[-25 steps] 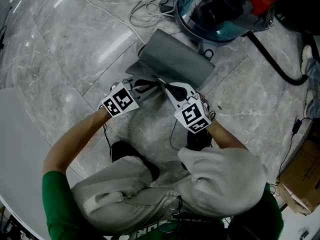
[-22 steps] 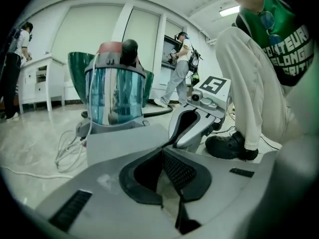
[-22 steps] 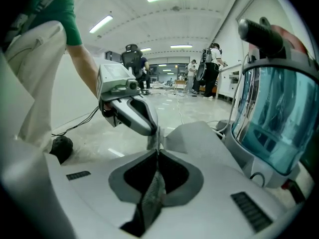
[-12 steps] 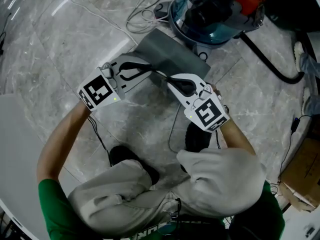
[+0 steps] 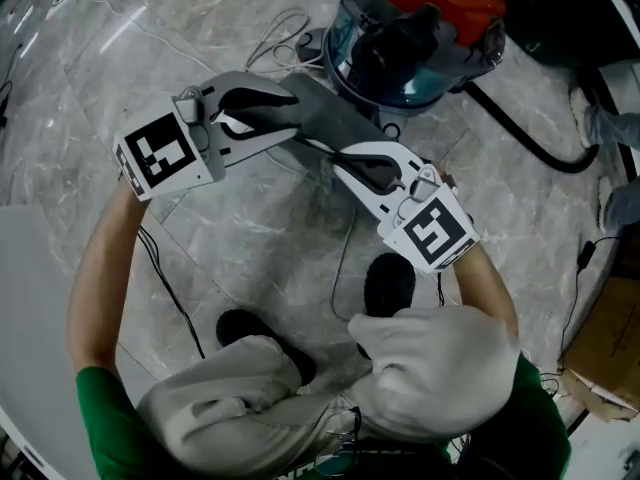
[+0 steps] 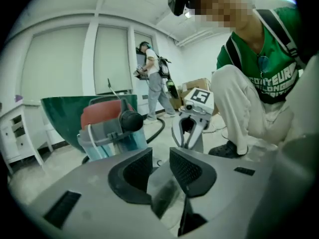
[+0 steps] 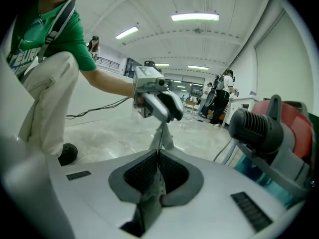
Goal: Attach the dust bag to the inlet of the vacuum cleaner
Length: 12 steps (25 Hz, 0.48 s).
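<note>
A person crouches on a marble floor (image 5: 280, 228) and holds a grey dust bag (image 5: 335, 118) up between two tongs, in the upper middle of the head view. The left tongs (image 5: 292, 126), at upper left, have a thick fold of the bag between their pads, which stand a little apart on it. The right tongs (image 5: 337, 158), at centre right, are pressed almost together on a thin edge of the bag, and fabric hangs below them. The bag runs slantwise from one pair to the other. The vacuum cleaner (image 5: 420, 28), with a red top and a teal tub, stands at the top of the frame, near the bag's far end; its black hose (image 5: 530, 143) trails to the right, and a white cable (image 5: 285, 33) lies to its left
</note>
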{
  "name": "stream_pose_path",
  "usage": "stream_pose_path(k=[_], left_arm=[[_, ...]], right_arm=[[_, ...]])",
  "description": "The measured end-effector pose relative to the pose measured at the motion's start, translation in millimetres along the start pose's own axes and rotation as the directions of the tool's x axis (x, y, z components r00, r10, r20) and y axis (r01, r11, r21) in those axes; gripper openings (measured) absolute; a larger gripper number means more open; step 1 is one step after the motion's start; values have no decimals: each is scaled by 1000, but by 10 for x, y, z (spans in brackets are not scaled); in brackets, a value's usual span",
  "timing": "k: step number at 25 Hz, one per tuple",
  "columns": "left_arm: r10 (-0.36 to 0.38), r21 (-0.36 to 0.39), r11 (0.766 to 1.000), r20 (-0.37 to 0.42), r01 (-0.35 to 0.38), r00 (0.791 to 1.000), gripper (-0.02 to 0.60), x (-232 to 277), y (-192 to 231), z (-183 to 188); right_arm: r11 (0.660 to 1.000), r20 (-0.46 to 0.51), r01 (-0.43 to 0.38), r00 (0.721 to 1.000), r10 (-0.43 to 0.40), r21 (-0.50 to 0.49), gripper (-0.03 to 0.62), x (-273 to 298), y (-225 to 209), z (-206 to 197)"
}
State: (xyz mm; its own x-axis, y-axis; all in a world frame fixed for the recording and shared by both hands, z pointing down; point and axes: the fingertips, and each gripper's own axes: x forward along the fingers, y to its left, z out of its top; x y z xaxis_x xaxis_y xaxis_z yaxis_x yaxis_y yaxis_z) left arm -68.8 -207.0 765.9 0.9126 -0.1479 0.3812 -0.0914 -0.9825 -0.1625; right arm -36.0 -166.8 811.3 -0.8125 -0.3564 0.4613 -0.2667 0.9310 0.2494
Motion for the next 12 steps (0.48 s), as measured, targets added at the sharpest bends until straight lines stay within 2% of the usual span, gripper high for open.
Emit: stream_pose_path(k=[2,3,8,12], left_arm=[[-71,62,995,-65,76,995,91,63,-59,-68],[-80,81,993,-77,86,994,91,82,-67,-80],[-64,49,997,-51,66,997,79,121,-1,4],[-60,93,993,-83,68,995,56,180,110,94]], right_arm=[[1000,20,17,1000,-17,-5,26,-68,-81,94],[1000,30,26,999,-25,-8,26,-102,-121,139],[997,49,74,996,-73,-27,23,-243,-325,267],[994,63,99,993,-96,-50,23,-313,-445,327]])
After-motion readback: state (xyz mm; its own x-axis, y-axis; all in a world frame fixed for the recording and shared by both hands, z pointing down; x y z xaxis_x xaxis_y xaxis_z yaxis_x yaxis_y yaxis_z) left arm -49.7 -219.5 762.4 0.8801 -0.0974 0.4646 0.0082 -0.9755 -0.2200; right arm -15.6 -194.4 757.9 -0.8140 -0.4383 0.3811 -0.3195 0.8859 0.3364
